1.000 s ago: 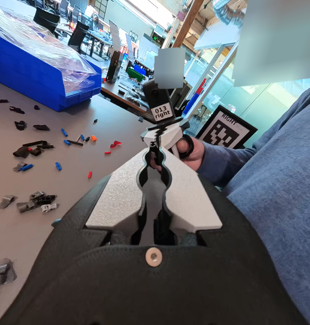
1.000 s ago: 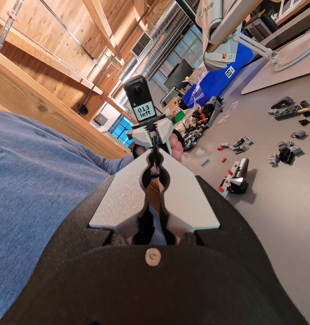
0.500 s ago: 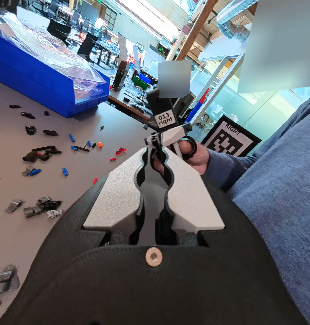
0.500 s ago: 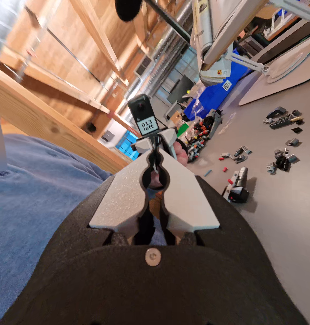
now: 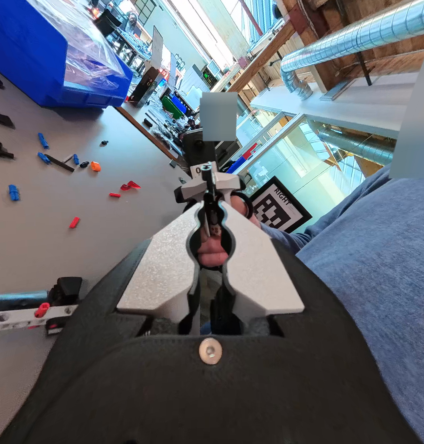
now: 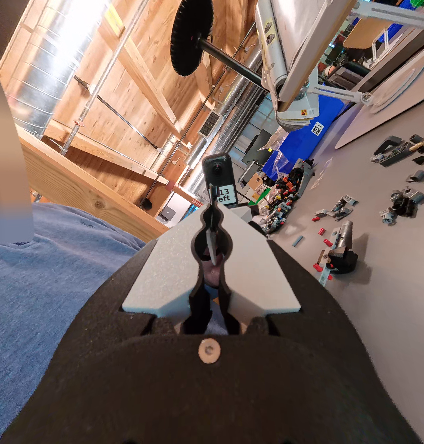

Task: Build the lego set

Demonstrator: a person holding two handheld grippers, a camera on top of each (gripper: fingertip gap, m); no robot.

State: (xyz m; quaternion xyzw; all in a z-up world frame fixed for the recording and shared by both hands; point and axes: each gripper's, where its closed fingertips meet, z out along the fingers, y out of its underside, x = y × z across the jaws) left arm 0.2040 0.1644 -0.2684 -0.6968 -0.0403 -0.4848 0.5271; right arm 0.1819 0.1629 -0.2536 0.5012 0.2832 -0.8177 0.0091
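My left gripper (image 5: 209, 207) and my right gripper (image 6: 213, 209) meet tip to tip in the air in front of a person in a blue sweater. Both are shut on one small lego part. It is a thin black piece (image 5: 208, 177) that sticks up above the fingertips, and it also shows in the right wrist view (image 6: 214, 192). A thin grey pointed piece (image 6: 211, 242) hangs between my right fingers. The right gripper (image 5: 208, 189) faces the left wrist camera. In the right wrist view the left gripper is mostly hidden behind my own fingers.
Loose blue, red and black lego pieces (image 5: 74, 222) lie on the grey table (image 5: 134, 168). A partly built model (image 6: 338, 254) lies to the right; it also shows in the left wrist view (image 5: 38, 310). A blue bin (image 5: 62, 72) stands at the far left. A booklet on a stand (image 6: 290, 72) hangs above the table. My two grippers' fingertips are within a few centimetres of each other.
Both grippers have tilted up and moved closer together. The black piece now sticks out above the joined tips. The built model has come into the left wrist view.
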